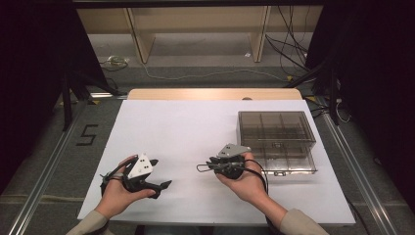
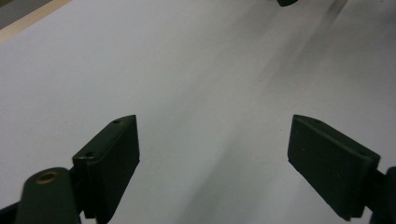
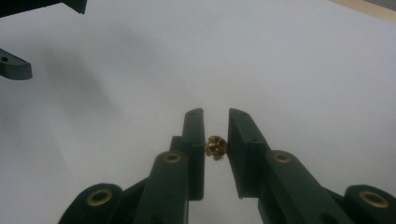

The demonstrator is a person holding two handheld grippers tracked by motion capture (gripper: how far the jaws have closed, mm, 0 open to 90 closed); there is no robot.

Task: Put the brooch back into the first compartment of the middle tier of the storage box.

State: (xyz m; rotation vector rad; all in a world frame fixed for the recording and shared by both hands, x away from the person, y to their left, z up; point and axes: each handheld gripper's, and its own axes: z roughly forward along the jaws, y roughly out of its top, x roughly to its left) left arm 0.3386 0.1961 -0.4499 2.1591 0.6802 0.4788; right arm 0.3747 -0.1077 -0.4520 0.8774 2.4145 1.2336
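Right gripper (image 3: 216, 126): my jaws are clenched on a small brass-coloured part (image 3: 216, 148), which sits pinched between the 2 pads, touching both, a little back from their tips.
Brass-coloured part: small, shiny, knobbly; I cannot tell exactly what it is. It is lifted clear of the white sheet, within my right jaws.
Right gripper on the worktop: in the high view my right gripper (image 1: 201, 168) lies in my right hand (image 1: 249, 183), jaws pointing toward 9 o'clock, above the near middle of the worktop (image 1: 186, 122).
Left gripper (image 2: 212, 154): my jaws are released and stand wide apart, with bare white sheet between them.
Left gripper on the worktop: in the high view my left gripper (image 1: 160, 174) is cradled in my left hand (image 1: 117, 193) at about 7 o'clock on the worktop, jaws pointing toward 3 o'clock, facing my right gripper and well apart from it.
Compartment box (image 1: 276, 142): smoky, see-through, divided into cells, lid shut; it lies at about 3 o'clock on the worktop, just beside my right hand on its far side.
Sheet: white, covering the worktop, with the bare wooden edge (image 1: 215, 94) showing at 12 o'clock.
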